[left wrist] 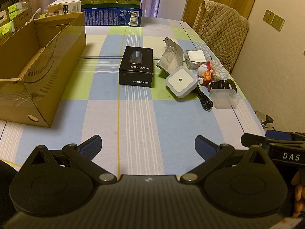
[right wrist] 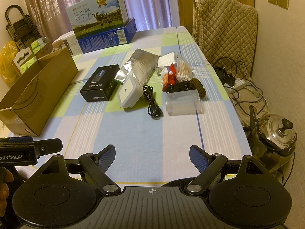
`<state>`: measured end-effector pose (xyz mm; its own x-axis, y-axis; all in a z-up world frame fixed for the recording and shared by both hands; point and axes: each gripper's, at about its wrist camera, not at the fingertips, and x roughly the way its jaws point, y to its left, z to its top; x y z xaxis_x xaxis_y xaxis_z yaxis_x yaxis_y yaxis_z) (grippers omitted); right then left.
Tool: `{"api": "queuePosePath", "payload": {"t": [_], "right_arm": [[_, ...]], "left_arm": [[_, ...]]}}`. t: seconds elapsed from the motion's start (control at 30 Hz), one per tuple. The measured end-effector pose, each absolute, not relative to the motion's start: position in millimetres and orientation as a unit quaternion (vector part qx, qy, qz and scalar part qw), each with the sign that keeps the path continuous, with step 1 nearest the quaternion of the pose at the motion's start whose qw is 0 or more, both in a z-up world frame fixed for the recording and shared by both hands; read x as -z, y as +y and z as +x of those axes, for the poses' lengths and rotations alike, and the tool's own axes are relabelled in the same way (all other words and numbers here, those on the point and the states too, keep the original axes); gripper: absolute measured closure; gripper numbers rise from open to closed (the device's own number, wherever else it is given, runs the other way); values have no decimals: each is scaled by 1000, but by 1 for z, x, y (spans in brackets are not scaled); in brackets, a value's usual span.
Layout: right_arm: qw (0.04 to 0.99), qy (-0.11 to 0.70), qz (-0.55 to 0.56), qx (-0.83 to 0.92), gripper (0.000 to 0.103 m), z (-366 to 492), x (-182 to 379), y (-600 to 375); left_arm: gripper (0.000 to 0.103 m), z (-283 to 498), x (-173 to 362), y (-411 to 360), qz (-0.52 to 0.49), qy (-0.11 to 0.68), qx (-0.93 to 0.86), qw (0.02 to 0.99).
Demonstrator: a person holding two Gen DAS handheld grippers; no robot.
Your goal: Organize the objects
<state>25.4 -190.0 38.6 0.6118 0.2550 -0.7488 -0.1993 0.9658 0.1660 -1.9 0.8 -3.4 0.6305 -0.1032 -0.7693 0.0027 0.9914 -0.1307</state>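
The black box (left wrist: 136, 69) lies flat near the middle of the bench (left wrist: 137, 118), its long axis running from the near edge toward the far edge; "FLYCO" is printed on its top and on its near end, upside down from the left wrist view. Toward the right edge, a silver foil pouch (right wrist: 140, 66) lies with its length slanting toward the far right corner. Just in front of it sits a square white night light (left wrist: 180, 81), with a coiled black cable (right wrist: 152, 103) beside it and a clear plastic cylinder (right wrist: 184, 103) on its side, its axis across the bench. A red and white toy figure (right wrist: 168, 79), a bag of cotton swabs (right wrist: 183, 70) and a braided cord (right wrist: 198, 85) crowd behind the cylinder.

An open cardboard box (left wrist: 38, 72) stands along the left edge. At the far edge, a carton (right wrist: 99, 21) reads "PURE MILK".

The left tool (left wrist: 148, 145) and the right tool (right wrist: 152, 155) both hover level over the near edge, fingers spread wide, grasping nothing.
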Motion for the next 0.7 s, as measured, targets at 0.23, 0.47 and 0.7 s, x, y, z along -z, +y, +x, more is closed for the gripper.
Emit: {"api": "queuePosePath", "payload": {"t": [0.23,0.47,0.7], "right_arm": [[897,422,32,-128,20,25,-39,-190],[897,423,32,-128,20,26,-38,-191],[896,423,33,-128,20,26,-38,-190]], "left_arm": [[1,-2,3,1,-59,429,29,901],[1,-2,3,0,-58,429,29,901],[1,0,2,0,-55,428,33,901]]}}
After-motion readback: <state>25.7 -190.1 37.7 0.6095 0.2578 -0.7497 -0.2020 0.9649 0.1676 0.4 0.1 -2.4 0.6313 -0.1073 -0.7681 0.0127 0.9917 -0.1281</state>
